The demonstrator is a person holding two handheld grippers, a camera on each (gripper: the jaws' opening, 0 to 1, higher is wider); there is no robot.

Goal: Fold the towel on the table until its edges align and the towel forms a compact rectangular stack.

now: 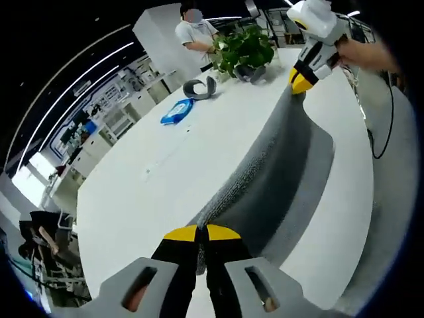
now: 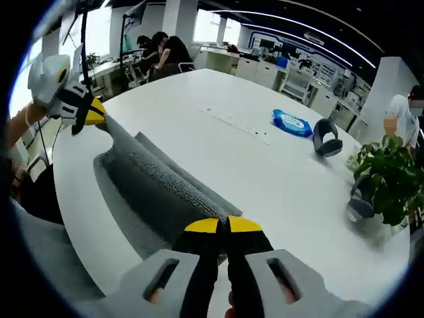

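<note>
We are holding the gray towel (image 1: pixel 278 172) stretched between both grippers above the white tabletop (image 1: pixel 146 179). In the left gripper view, the left gripper (image 1: pixel 202 233) is pinching one end of the towel, its yellow-tipped fingers (image 1: pixel 180 234) pressed together on the fabric. Across the tabletop, the right gripper (image 1: pixel 301 83) is gripping the far end, with a hand (image 1: pixel 361 53) wrapped around its handle. In the right gripper view, the right gripper's fingers (image 2: pixel 202 226) are clamping the near end, and the towel is sagging in a long fold toward the left gripper at the tabletop's edge. A blue packet (image 2: pixel 291 123), a gray headset (image 2: pixel 326 139) and a potted plant (image 2: pixel 391 175) are sitting well apart from the towel.
</note>
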